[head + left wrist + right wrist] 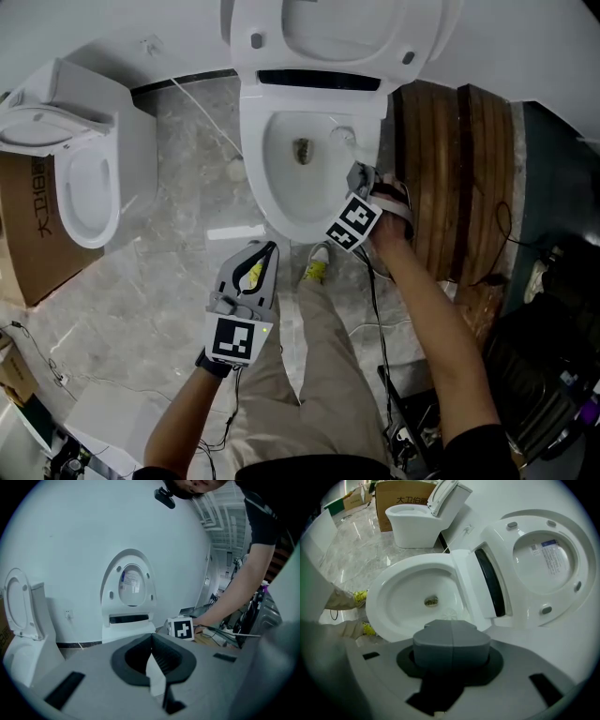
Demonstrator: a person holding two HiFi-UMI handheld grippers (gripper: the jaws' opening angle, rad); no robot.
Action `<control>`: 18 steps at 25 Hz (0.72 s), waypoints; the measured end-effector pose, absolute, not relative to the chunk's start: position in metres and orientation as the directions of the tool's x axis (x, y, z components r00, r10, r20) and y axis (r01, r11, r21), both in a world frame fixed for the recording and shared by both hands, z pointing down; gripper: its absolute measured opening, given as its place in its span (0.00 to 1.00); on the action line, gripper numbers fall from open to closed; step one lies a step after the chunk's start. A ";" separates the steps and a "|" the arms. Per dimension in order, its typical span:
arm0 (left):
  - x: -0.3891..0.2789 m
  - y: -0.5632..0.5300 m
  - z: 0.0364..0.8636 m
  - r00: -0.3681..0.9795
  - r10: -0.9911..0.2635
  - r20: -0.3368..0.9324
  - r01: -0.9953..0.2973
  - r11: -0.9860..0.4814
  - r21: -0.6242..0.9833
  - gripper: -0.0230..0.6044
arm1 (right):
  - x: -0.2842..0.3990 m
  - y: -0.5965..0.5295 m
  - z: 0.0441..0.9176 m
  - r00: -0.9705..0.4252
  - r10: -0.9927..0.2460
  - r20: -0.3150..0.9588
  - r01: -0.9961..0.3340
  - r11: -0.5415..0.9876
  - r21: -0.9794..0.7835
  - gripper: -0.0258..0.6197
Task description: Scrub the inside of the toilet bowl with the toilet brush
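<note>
Right tongs [360,178] pressed shut with nothing between them, at the 3 o'clock rim of the toilet bowl [277,197]. Bowl hollow lies toward 10 o'clock from the tips; drain [302,150] looks soiled. Left tongs [262,255] likewise closed and empty, hovering over the floor [169,281] at the bowl's 6 o'clock, the farther of the two. Toilet brush shows in no view (so no long axis to read). Lid [337,28] stands raised, leaving the bowl mouth open from above. Wooden slats [450,169] crowd the 3 o'clock side; the 9 o'clock side is roomier. Judgement: the brush must be found first.
</note>
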State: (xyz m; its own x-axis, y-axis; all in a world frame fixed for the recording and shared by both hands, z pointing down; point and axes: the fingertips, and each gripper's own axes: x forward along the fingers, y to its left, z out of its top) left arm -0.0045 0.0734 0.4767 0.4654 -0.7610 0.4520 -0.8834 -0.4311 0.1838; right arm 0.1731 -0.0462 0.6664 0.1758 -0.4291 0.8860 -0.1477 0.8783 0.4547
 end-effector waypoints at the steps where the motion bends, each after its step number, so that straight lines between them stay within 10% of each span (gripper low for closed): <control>1: -0.004 0.074 0.477 0.467 -0.760 0.452 -0.883 -0.433 0.182 0.05 | 0.174 -0.044 0.666 0.180 -0.424 0.887 -0.148 0.880 0.451 0.27; 18: -0.016 0.068 0.483 0.457 -0.750 0.478 -0.885 -0.435 0.164 0.05 | 0.187 0.010 0.655 0.184 -0.327 0.927 -0.154 0.922 0.356 0.27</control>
State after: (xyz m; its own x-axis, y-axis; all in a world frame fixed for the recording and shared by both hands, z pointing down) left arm -0.0156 0.0677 0.4826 0.4572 -0.7501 0.4779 -0.8853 -0.4350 0.1642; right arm 0.1868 0.0099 0.6549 0.1839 -0.3271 0.9269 -0.1539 0.9218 0.3559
